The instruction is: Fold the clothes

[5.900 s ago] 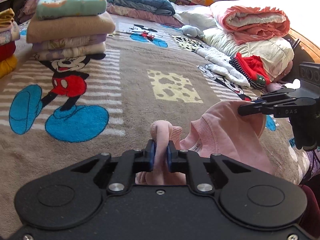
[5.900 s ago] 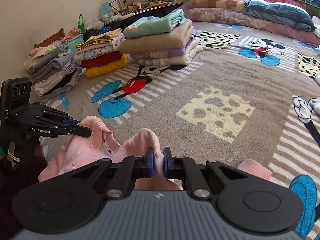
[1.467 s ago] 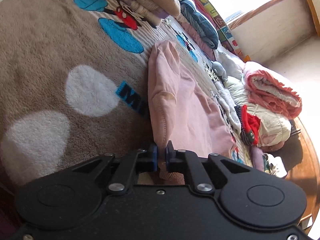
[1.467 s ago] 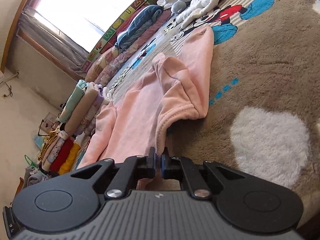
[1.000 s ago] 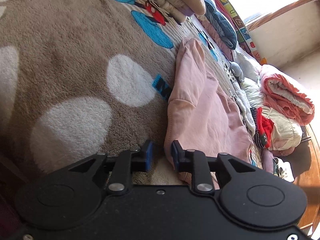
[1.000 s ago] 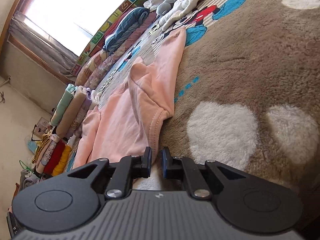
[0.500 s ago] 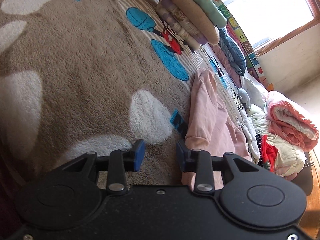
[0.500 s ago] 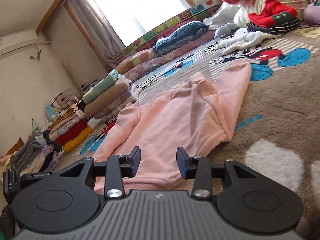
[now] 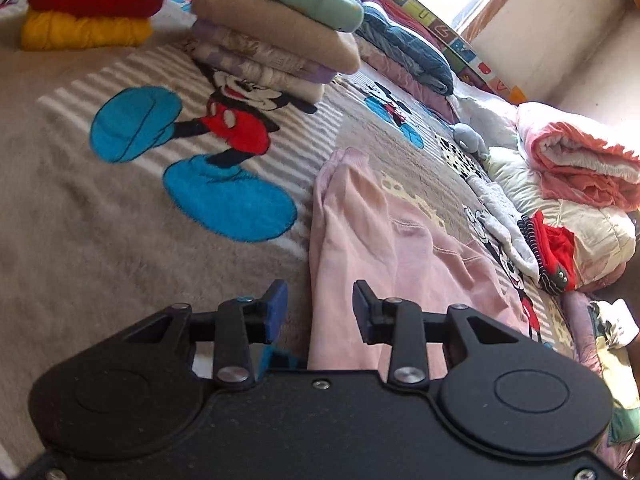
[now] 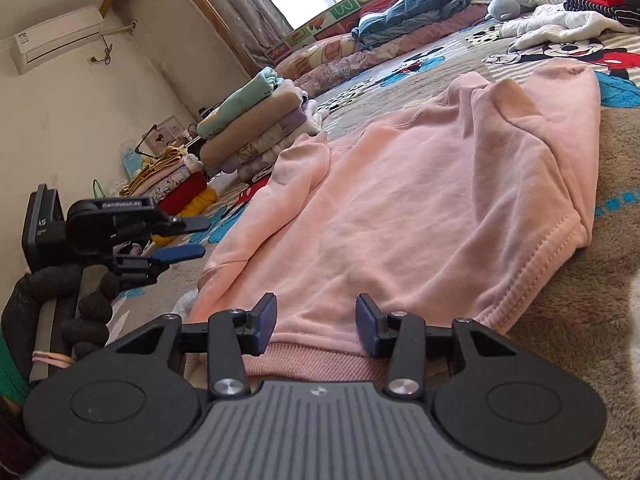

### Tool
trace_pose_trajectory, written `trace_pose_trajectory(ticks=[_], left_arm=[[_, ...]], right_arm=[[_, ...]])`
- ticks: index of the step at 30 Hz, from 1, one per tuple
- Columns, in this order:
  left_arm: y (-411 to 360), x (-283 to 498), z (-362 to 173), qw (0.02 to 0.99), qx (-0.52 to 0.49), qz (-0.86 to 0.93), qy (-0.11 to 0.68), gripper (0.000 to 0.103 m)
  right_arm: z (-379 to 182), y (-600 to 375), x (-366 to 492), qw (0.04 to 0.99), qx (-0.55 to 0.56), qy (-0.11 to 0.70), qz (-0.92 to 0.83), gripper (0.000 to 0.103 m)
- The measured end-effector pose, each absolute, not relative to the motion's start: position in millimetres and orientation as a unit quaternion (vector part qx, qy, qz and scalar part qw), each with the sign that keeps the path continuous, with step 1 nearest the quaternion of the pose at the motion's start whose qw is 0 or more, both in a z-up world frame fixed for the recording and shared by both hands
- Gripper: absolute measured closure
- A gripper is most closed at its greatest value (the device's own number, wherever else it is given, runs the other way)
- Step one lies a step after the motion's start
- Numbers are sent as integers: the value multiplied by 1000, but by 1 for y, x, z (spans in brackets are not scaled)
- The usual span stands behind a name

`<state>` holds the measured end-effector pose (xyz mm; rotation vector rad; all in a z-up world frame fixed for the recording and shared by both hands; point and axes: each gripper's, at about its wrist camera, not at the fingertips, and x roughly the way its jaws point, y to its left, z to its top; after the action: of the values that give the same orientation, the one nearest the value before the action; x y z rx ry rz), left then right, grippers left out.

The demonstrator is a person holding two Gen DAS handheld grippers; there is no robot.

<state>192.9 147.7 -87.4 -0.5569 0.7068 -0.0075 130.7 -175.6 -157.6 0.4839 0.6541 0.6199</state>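
A pink sweatshirt (image 10: 420, 208) lies spread flat on the Mickey Mouse blanket (image 9: 100, 216), hem toward me, sleeves out to the sides. My right gripper (image 10: 316, 322) is open and empty, just above the ribbed hem. My left gripper (image 9: 320, 310) is open and empty over the sweatshirt's (image 9: 380, 248) left edge; it also shows in the right wrist view (image 10: 192, 236), open, beside the left sleeve. Neither gripper touches the cloth.
A stack of folded clothes (image 9: 276, 24) stands on the blanket beyond the sweatshirt, with a red and yellow pile (image 9: 88, 12) to its left. Unfolded garments (image 9: 548, 248), pillows and a rolled pink blanket (image 9: 580, 160) lie at the right. Pillows (image 10: 404, 4) line the far edge.
Both grippers have let go of the sweatshirt's hem, opened wide and lifted back, tilting up to a more level view. The sweatshirt stays flat on the blanket.
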Motion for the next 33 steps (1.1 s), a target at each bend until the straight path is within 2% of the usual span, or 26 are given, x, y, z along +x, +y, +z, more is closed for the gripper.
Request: trace_pose_trajectory(ticks=[2,13,19,21,27,33], left_arm=[[146,219,-82,902,-259,-16,346,70],[151,326,-89,898,-235,-5,371,70],[147,342,-106,895,-210,-1,394,70],[145,342,-108,898,-203,0,391,82],[129,335,-95,918,-149,-2,368,83],[131,344,-95,918,-144,8,370,82]], right_arm=[[-159,-178,135,867,244,313,301,48],[-166,-189,152,844,302,316,310,48],[-170,-192,157,836,321,319,310,48],[-171,-192,158,835,324,319,310,48],[-171,-191,159,836,322,317,310,48],[-173,-188,158,840,318,313,309,49]])
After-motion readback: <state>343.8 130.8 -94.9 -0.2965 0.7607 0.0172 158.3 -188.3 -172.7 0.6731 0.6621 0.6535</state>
